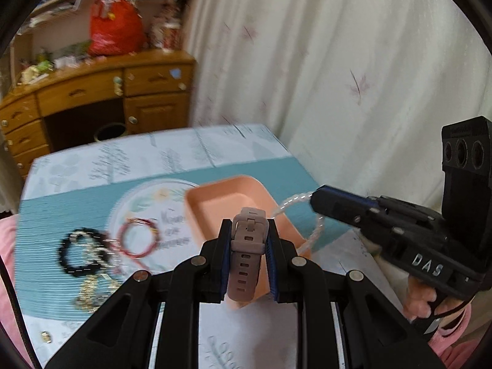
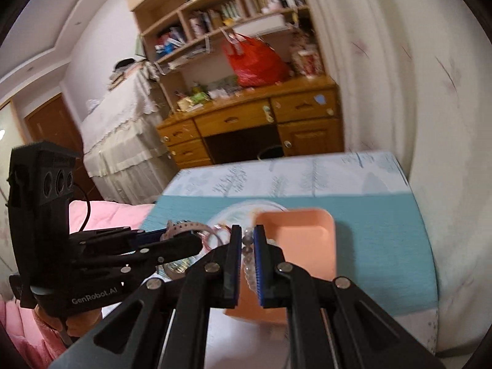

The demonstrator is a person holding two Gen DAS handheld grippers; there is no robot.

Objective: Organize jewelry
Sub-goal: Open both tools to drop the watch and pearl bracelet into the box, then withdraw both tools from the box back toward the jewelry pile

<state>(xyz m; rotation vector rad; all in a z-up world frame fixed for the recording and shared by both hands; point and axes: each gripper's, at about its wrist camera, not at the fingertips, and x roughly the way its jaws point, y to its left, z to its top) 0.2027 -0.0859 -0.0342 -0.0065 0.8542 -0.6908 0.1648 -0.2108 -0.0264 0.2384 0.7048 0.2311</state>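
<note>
My left gripper [image 1: 248, 230] is shut on a dusty-pink watch strap [image 1: 246, 252] and holds it above the near edge of the empty peach tray [image 1: 215, 206]. My right gripper [image 2: 247, 240] is shut on a clear bead bracelet [image 2: 249, 264] over the tray's [image 2: 307, 236] left side. In the left wrist view the right gripper [image 1: 316, 200] comes in from the right with the bracelet [image 1: 310, 230] hanging by the tray's right rim. A black bead bracelet [image 1: 66, 255], a red bangle [image 1: 136, 238] and a gold chain [image 1: 89, 292] lie on the mat left of the tray.
A teal and white printed mat [image 1: 77, 200] covers the small table. A small gold piece [image 1: 45, 336] lies near its front left. Pink bedding [image 2: 107, 215] is on the left, a curtain [image 1: 338, 61] on the right, a wooden desk [image 1: 92, 98] behind.
</note>
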